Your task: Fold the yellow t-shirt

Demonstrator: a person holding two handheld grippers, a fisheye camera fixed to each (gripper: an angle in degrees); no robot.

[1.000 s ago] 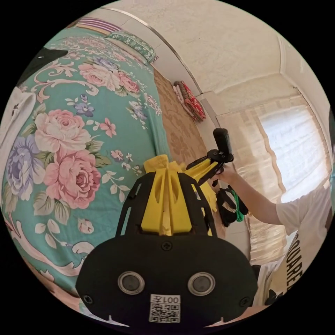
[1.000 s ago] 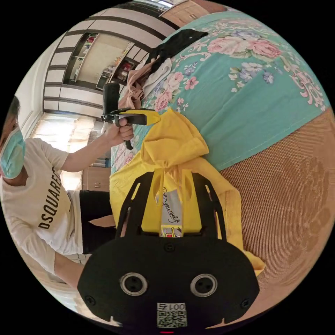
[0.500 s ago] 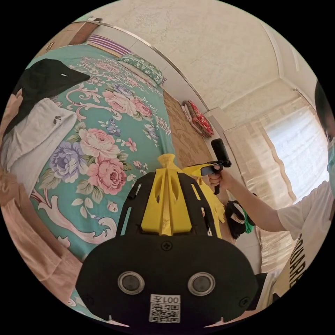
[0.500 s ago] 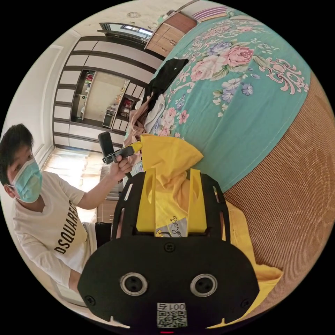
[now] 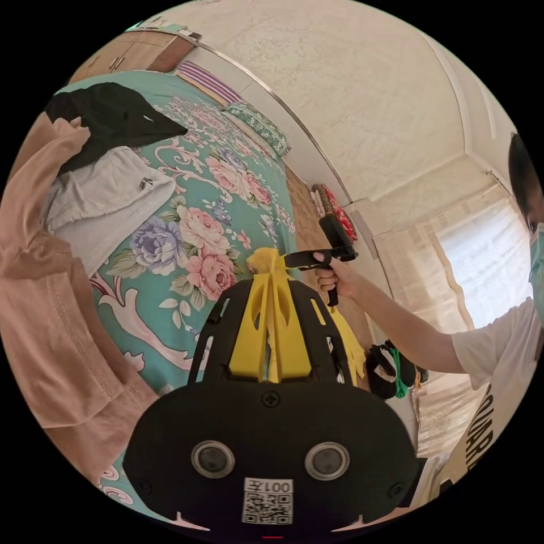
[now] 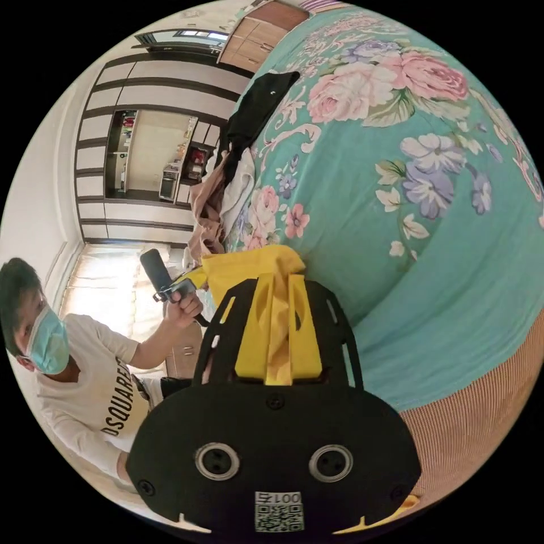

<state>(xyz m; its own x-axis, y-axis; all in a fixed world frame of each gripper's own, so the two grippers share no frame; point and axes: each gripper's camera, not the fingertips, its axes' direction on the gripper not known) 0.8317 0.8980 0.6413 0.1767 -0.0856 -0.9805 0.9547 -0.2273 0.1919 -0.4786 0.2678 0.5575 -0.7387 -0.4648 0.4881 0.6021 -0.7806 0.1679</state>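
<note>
Clothes lie heaped at the left of our left gripper view: a pink garment [image 5: 62, 317], a white garment [image 5: 102, 198] and a black garment [image 5: 113, 116] on the floral bedspread [image 5: 192, 226]. At centre, our left gripper [image 5: 271, 272] pinches the yellow t-shirt [image 5: 266, 262], held up above the bed's edge. Further right, our right gripper [image 5: 283, 262], jaws nearly closed, grips the same cloth.

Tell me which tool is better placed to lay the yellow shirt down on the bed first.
Probably right. The right tool, shut on the yellow t-shirt, looks down on the floral bedspread; the left tool is beside the clothes pile.
</note>
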